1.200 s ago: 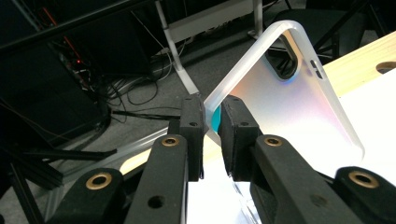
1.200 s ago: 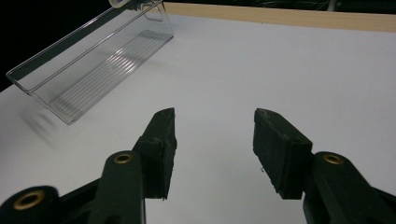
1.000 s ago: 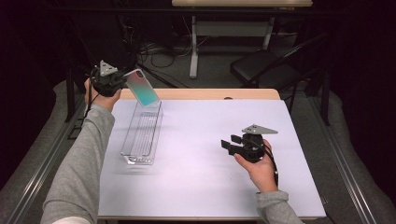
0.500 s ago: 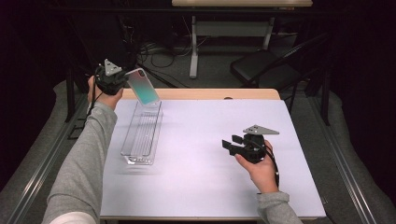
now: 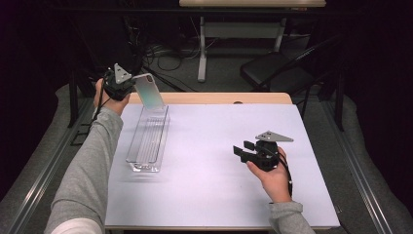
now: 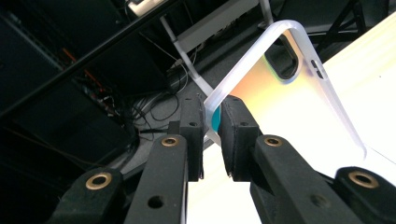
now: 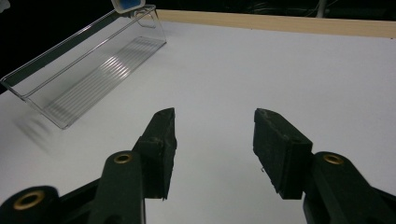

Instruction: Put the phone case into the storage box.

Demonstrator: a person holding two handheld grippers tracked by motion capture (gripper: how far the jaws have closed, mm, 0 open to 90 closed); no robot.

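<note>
1. Since the earlier frames, the phone case [image 5: 149, 90] has been tipped more upright and drawn slightly back toward the far left corner, while the right gripper [image 5: 247, 148] has kept its place.
2. At the near right of the white table [image 5: 209, 146], the right gripper is held low over the surface in the person's right hand [image 5: 272, 178]. Its jaws are spread wide with nothing between them, as is seen in the right gripper view [image 7: 212, 149].
3. At the left, a clear plastic tray [image 5: 148, 139] is laid lengthwise on the table, running from near to far. It is seen empty in the right gripper view [image 7: 88, 60].
4. Above the tray's far end, the phone case is held tilted in the air, its lower edge just over the tray's far rim.
5. At the far left corner, the left gripper [image 5: 127, 87] is held by the left hand [image 5: 109, 97]. In the left gripper view its jaws [image 6: 212, 133] are closed narrowly on the edge of the translucent, iridescent case [image 6: 289, 102], whose camera cutout is seen near its top.
6. Beyond the table, a dark chair [image 5: 277, 68] and floor cables [image 5: 160, 51] are seen.
</note>
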